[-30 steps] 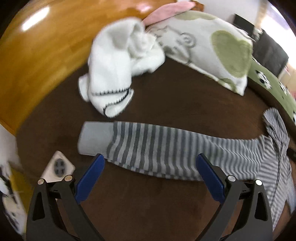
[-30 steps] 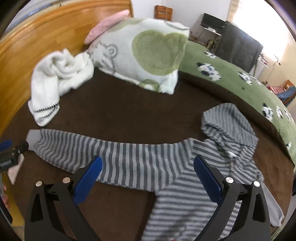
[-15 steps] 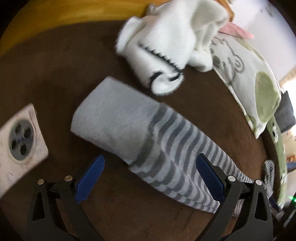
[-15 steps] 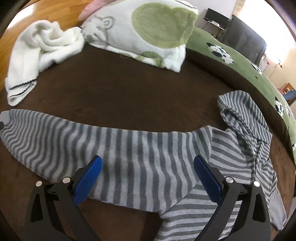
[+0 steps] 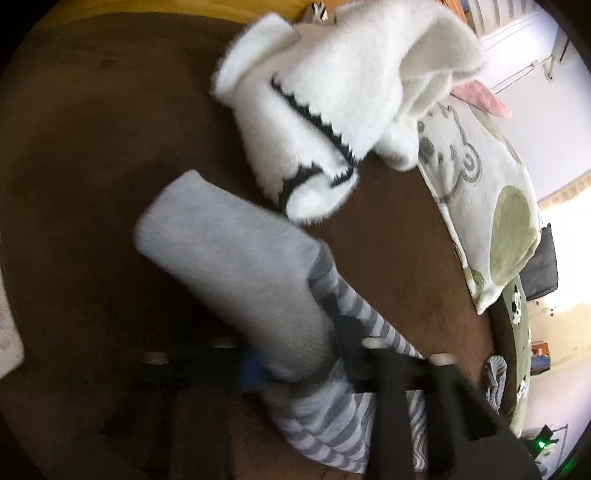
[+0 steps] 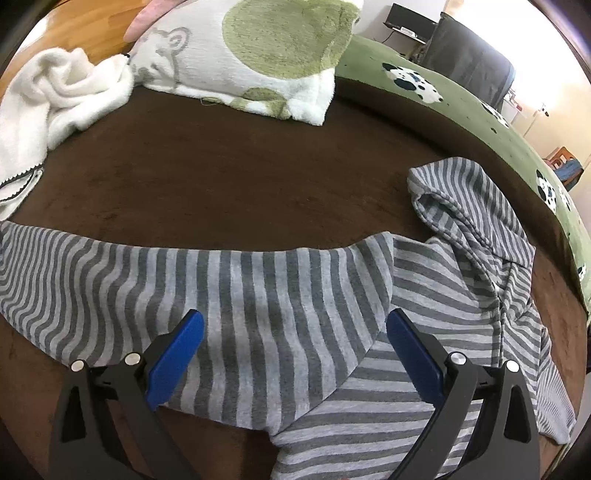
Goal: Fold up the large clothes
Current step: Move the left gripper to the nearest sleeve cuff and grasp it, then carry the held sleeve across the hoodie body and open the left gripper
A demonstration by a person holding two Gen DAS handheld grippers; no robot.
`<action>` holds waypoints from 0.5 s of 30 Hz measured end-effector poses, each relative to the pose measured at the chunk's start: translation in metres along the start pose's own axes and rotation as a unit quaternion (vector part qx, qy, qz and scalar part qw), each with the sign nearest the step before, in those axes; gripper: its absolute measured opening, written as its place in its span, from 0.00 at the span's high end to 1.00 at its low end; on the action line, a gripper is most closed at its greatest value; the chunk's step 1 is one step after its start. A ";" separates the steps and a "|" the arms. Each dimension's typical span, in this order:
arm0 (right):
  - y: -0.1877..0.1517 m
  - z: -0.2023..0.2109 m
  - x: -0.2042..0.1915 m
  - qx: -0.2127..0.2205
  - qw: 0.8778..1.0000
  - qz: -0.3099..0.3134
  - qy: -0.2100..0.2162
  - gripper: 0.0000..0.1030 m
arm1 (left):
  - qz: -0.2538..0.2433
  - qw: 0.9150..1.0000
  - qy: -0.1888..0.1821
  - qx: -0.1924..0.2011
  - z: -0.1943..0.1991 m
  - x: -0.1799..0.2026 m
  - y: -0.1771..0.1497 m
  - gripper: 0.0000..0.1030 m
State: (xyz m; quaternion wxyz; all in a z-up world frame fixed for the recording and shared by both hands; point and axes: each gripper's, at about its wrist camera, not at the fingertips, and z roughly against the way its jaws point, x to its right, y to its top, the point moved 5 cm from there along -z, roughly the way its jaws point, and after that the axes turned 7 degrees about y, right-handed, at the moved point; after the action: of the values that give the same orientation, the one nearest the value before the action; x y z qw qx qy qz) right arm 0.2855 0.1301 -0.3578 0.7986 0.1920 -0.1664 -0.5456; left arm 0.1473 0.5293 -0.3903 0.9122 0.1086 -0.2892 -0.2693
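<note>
Our striped hoodie (image 6: 295, 302) lies flat on the brown bed cover (image 6: 229, 177), with one long sleeve (image 6: 110, 273) stretched out to the side and the hood (image 6: 465, 210) flopped over near the green blanket (image 6: 461, 107). It looks soft and light, like a thin knit. It will sag and bend wherever we lift it, and it may slide a little on the fuzzy cover. So we think the best places to hold are the thick ends — the plain gray cuff (image 5: 229, 266) and the spot where the sleeve meets the body.

Our left tongs (image 5: 299, 365) are down at the cuff end. The picture there is blurry, but the two arms look pulled in close around the cloth, so we think they are pinching the sleeve just behind the cuff. The right tongs (image 6: 295, 354) are spread wide over the top of the sleeve, near the shoulder, and they hold nothing yet.

We guess the next job is to fold the sleeve in over the body — slowly, so the stripes stay smooth.

Just past the cuff sits a fluffy white blanket (image 5: 332, 110) with black stitching. Beside it is a big cream pillow (image 6: 251, 59) with green spots and a bear. A wooden headboard (image 6: 88, 26) is behind them.
</note>
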 end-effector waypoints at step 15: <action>-0.034 -0.033 0.011 -0.045 0.998 -0.027 0.035 0.34 | -0.092 0.993 0.003 0.069 0.050 0.034 -0.011 0.82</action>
State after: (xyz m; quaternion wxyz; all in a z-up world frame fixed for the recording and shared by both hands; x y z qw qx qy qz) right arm 0.2773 0.1130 -0.4032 0.7966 0.1793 -0.1087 -0.5669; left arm 0.1362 0.4990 -0.3379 0.8749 0.1982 -0.2927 -0.3311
